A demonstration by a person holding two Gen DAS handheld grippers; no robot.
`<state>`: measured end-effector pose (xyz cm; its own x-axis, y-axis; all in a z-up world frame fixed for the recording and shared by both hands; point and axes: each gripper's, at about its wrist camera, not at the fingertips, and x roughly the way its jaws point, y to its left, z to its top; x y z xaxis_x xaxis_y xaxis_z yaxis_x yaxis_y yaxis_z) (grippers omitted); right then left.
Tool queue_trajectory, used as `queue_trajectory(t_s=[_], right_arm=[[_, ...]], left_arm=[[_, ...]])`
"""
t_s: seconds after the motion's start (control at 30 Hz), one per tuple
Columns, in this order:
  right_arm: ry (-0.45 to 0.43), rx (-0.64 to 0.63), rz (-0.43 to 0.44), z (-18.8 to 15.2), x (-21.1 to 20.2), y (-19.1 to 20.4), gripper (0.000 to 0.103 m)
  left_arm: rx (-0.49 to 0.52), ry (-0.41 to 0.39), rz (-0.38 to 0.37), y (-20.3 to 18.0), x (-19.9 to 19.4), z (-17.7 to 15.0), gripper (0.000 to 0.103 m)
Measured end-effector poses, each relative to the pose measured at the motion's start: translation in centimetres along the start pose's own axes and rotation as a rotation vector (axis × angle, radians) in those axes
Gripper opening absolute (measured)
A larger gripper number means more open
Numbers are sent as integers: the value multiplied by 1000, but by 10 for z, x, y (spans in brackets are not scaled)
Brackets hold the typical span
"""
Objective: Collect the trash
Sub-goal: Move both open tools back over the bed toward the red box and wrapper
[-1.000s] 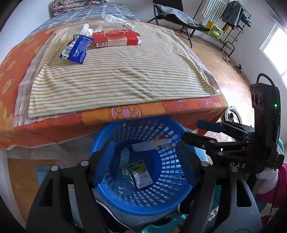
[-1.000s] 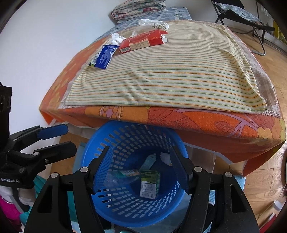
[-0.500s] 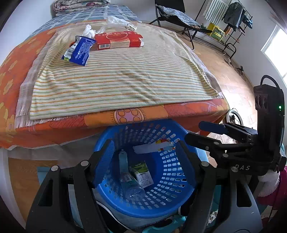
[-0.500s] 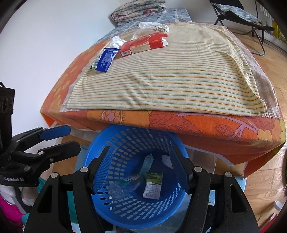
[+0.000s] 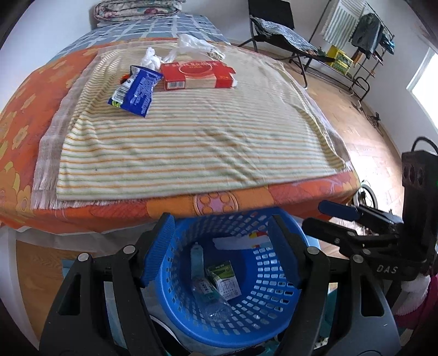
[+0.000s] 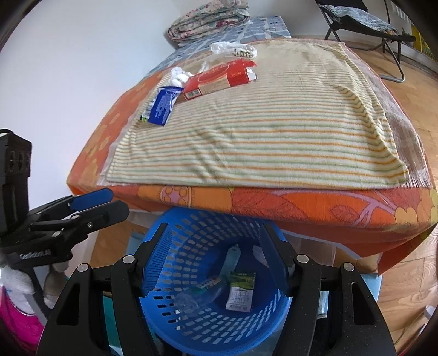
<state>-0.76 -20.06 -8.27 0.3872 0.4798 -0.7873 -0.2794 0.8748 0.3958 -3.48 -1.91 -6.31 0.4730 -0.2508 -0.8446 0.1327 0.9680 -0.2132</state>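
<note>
A blue plastic basket (image 5: 262, 315) (image 6: 175, 273) stands on the floor at the foot of the bed. It holds a clear bottle (image 5: 208, 295) (image 6: 197, 294), a green-and-white carton (image 5: 225, 279) (image 6: 242, 290) and other scraps. My left gripper (image 5: 221, 249) and my right gripper (image 6: 216, 257) are both open and empty above the basket. On the striped towel (image 5: 191, 131) (image 6: 268, 131) at the far side lie a blue wrapper (image 5: 137, 90) (image 6: 163, 105), a red box (image 5: 197, 75) (image 6: 219, 78), a white crumpled tissue (image 5: 150, 57) (image 6: 179, 75) and a clear plastic bag (image 5: 194, 45) (image 6: 232, 49).
The bed has an orange floral cover (image 5: 16, 131) (image 6: 301, 202). A folded quilt (image 5: 137, 8) (image 6: 208, 16) lies at its head. A folding chair (image 5: 282, 30) and a clothes rack (image 5: 366, 35) stand on the wood floor to the right.
Both grippers have risen and tilted up toward the bed, so the basket sits lower in both views. The bottle in the basket has shifted. Both stay open.
</note>
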Motion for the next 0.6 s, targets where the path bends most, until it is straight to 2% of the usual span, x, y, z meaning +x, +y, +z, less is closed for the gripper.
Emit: queue_trajectory(t_s=[0.37,0.6], right_arm=[[-54,-29,29,37,-7,3,66],[-139,-114,60,78,-17,15,66]], left_arm=[[-19,-63,26,9,-13,39,73],[-28,-86,55,27,-11,74,73]])
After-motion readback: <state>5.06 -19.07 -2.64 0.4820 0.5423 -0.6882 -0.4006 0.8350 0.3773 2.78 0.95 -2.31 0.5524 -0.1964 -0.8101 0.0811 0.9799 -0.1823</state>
